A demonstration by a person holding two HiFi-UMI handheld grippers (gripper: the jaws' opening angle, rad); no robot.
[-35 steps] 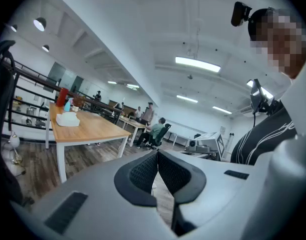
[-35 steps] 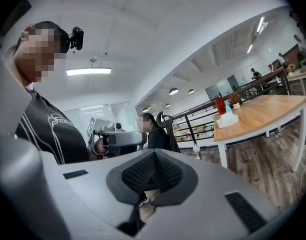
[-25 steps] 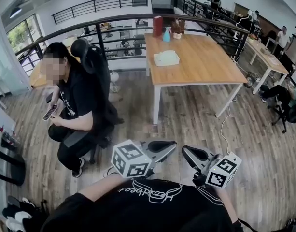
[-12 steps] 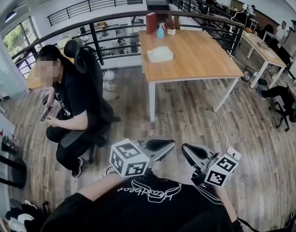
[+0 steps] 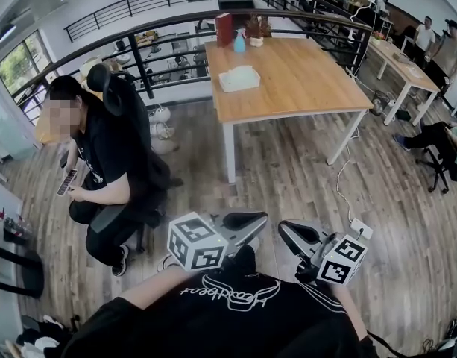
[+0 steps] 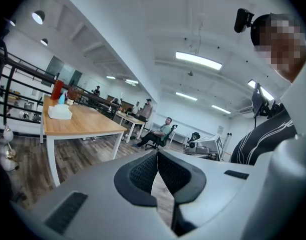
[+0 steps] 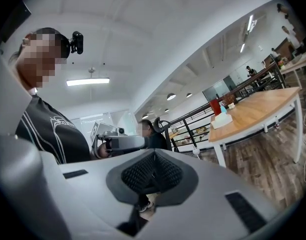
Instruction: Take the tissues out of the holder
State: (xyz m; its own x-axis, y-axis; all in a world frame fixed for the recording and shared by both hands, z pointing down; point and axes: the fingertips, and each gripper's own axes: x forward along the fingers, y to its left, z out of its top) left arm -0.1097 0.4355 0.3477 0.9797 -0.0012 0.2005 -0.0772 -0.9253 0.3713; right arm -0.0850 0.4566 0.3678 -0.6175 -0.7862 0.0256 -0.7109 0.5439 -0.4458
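**Down low, both grippers are shut and far from the tissues**

Close to the person's black shirt, the left gripper and the right gripper are hanging side by side over the wood floor. The left fingers are pressing together with nothing between them. The right fingers are squeezing shut too, and they are holding nothing.

A little farther off on the left, a seated person is sitting in a black chair and holding a phone.

Past that, the wooden worktop is standing on white legs. The tissue holder is resting on its left side, toward the far end, well apart from both grippers. It is looking white and full.

Behind the holder, a blue bottle and a red box are standing at the far edge. A black railing is running behind them. Far to the right, more people are standing by other tables.
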